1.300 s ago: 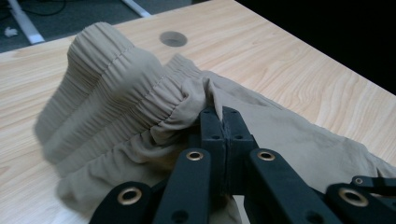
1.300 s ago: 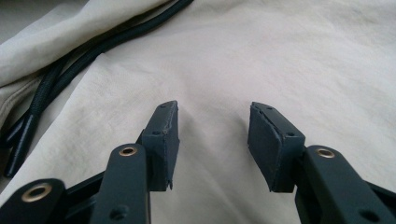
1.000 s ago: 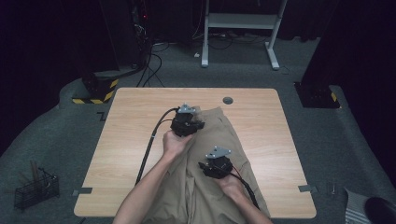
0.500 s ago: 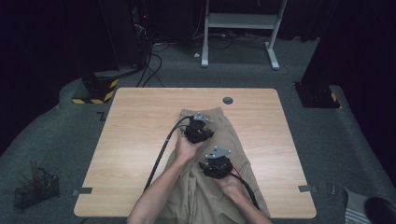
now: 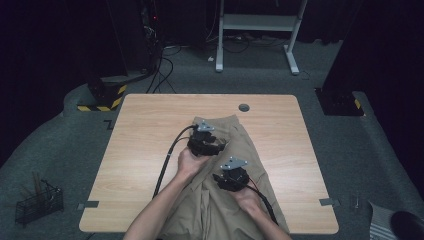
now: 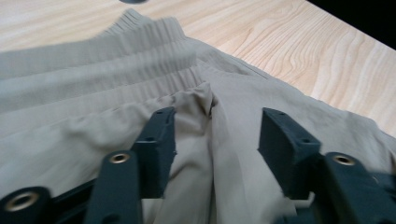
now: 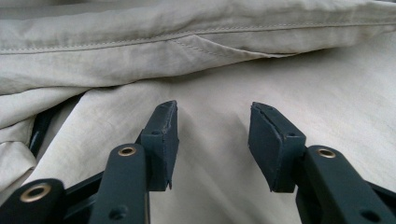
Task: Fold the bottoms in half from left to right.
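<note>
On the wooden table (image 5: 150, 130) — khaki trousers (image 5: 235, 135), no readable labels.
Left gripper (image 6: 215, 135) has just been opening, a fabric fold loose between its jaws; right gripper (image 7: 212, 130) gapes over flat cloth — gripping nothing.

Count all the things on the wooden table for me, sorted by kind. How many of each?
Trousers: 1 (tan, lying on the table)
Grippers: 2, the left gripper and the right gripper, both with open jaws over the cloth
Round grey cap in the tabletop: 1
Total: 4
</note>
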The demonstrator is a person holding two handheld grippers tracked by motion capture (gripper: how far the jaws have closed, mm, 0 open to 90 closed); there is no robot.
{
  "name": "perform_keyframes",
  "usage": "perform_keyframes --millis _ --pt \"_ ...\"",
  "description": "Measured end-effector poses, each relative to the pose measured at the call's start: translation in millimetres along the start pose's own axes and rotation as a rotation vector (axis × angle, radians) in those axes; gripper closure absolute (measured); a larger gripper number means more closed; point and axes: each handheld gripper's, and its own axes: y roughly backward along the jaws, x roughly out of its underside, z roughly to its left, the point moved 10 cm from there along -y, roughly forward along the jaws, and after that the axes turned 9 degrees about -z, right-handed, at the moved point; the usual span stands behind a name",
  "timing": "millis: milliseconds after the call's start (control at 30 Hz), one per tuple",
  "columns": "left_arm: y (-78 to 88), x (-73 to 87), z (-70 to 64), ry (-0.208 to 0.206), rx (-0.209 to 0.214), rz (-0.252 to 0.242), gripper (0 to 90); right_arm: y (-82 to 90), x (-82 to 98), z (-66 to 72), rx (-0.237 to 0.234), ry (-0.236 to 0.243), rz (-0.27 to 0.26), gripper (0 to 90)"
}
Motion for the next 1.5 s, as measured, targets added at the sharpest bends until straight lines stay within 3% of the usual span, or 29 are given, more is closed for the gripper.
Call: perform_keyframes --millis 167,333,467,533,633,733,800,967,1100,1367,1500 --pt "34.8 11.4 -3.5 -0.002 0.003 -0.001 37.3 8.9 -2.4 -1.7 -0.003 -0.017 -0.003 50.0" --pt "63.4 46.6 -11.5 0.029 0.018 0.026 34.8 28.6 2.6 -0.7 -0.005 0.005 -0.007 49.9" --pt "73.1 78.5 -17.5 0.06 0.005 0.051 34.5 36.8 17.0 -0.2 -0.007 0.02 0.017 49.9" --pt "72.4 88.1 -17.9 0.067 -0.009 0.062 39.4 36.3 21.9 -0.1 -0.006 0.016 0.024 49.9" --pt "66.5 96.2 -15.5 0.074 -0.022 0.087 60.2 33.5 21.4 0.5 -0.01 0.007 0.013 50.2" --pt "57.9 94.2 -12.3 0.049 -0.031 0.091 79.9 28.5 18.8 1.7 -0.009 -0.003 0.003 50.1" --pt "51.3 91.4 -7.9 0.046 -0.032 0.096 87.4 24.9 16.3 1.6 -0.005 -0.006 0.001 50.1" --pt "43.4 79.3 3.3 0.074 -0.017 0.091 88.9 16.5 10.9 1.4 0.009 -0.011 0.0 50.2" --pt "45.1 52.6 7.8 0.095 -0.002 0.038 89.0 6.1 4.2 -0.3 0.021 -0.019 -0.001 50.1" --pt "43.4 -2.1 -0.8 0.096 0.037 -0.041 89.0 -20.3 -13.0 1.6 0.036 -0.031 0.0 50.1" --pt "23.9 -6.8 -3.1 0.126 0.051 -0.038 88.9 -33.2 -21.3 2.1 0.042 -0.041 0.0 49.8"
